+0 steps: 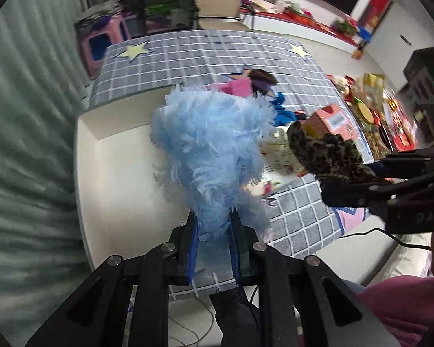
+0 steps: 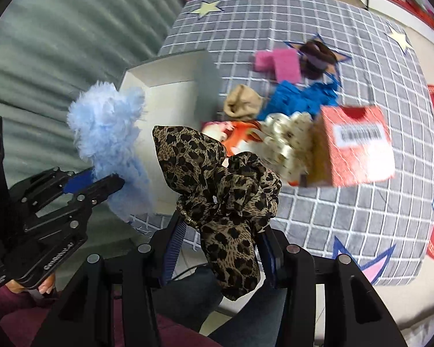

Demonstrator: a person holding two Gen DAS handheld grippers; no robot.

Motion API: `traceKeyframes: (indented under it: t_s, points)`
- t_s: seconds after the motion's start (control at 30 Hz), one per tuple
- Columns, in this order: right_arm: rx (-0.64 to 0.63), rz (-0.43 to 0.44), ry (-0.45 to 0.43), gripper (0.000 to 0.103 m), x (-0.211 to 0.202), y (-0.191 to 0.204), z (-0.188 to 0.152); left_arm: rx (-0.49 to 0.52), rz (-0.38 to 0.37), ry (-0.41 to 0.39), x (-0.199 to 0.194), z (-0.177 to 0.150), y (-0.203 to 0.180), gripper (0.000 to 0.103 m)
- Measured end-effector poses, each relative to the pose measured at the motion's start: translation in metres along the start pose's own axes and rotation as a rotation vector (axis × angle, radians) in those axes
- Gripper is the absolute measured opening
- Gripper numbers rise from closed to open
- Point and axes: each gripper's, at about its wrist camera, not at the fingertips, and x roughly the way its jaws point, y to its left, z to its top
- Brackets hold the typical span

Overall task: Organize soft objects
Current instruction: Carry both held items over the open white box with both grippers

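My left gripper is shut on a fluffy light-blue scrunchie, which hangs over the open white box. In the right wrist view that blue scrunchie shows at the left, pinched by the left gripper beside the white box. My right gripper is shut on a leopard-print scrunchie, held above the table's near edge. The left wrist view shows the leopard scrunchie in the right gripper at the right.
On the grey checked cloth lie a cream scrunchie, a tan one, blue fabric, pink sponges, a brown and purple scrunchie, an orange item and a red carton. A pleated green curtain hangs left.
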Motion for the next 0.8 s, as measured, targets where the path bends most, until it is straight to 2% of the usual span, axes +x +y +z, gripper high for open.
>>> traceKeyframes:
  t_s: [0.13, 0.4, 0.8]
  points:
    - [-0.026, 0.014, -0.001, 0.049, 0.001, 0.017, 0.010, -0.046, 0.016, 0.006, 0.002, -0.006, 0.016, 0.021]
    - [-0.095, 0.023, 0.011, 0.049, 0.011, 0.050, 0.022, -0.072, 0.046, 0.008, 0.003, -0.015, 0.035, 0.021]
    - [-0.144, 0.015, 0.050, 0.049, 0.026, 0.070, 0.029, -0.134, 0.055, 0.015, 0.006, -0.026, 0.054, 0.021]
